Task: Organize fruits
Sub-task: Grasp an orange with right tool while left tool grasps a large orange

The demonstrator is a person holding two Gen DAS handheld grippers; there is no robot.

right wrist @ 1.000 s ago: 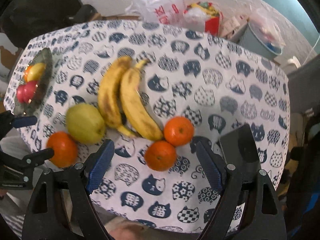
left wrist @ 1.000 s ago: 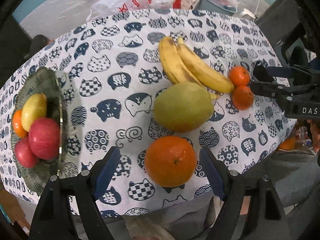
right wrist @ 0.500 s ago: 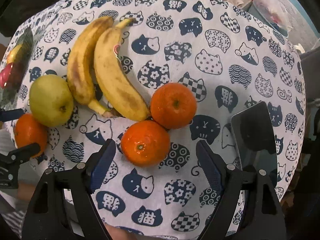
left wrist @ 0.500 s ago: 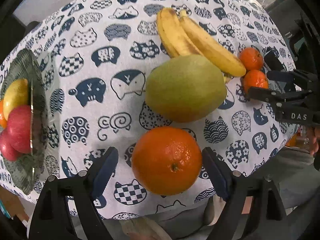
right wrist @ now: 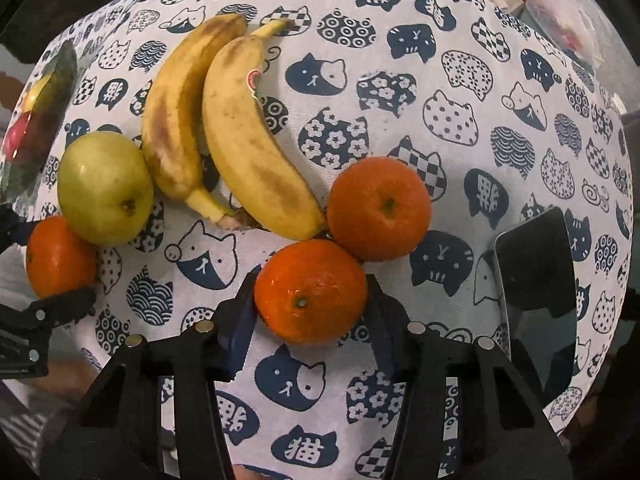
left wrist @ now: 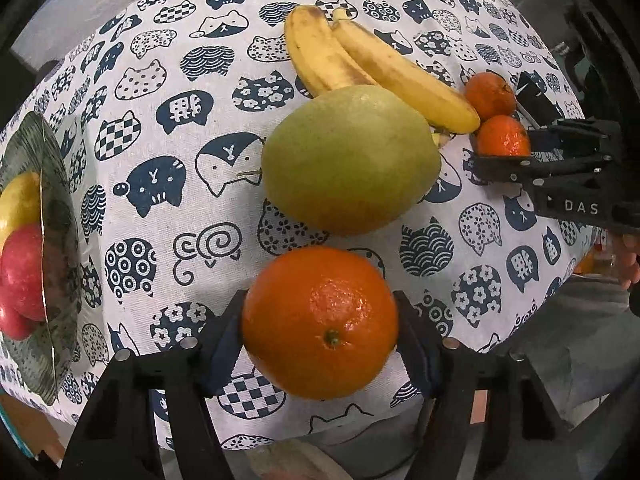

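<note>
Both claws came down and are closing on fruit

The left claw [left wrist: 320,344] is squeezing in on the big orange [left wrist: 320,322] and the right claw [right wrist: 310,312] on a small mandarin [right wrist: 310,290]; pads touch the peel. Both fruits sit on the bench [left wrist: 200,80], ready to be lifted toward the glass bowl [left wrist: 52,240] of apples.

A round table wears a white cotton tablecloth [right wrist: 400,100] printed with dark navy cat heads — checks, flowers, waves, dots. Behind the far edge of the table is a pale grey speckled floor [left wrist: 100,8], only partly visible. At the top right there are blurred clear plastic bags [right wrist: 560,8] — their contents cannot be told. The light is soft and even.
</note>
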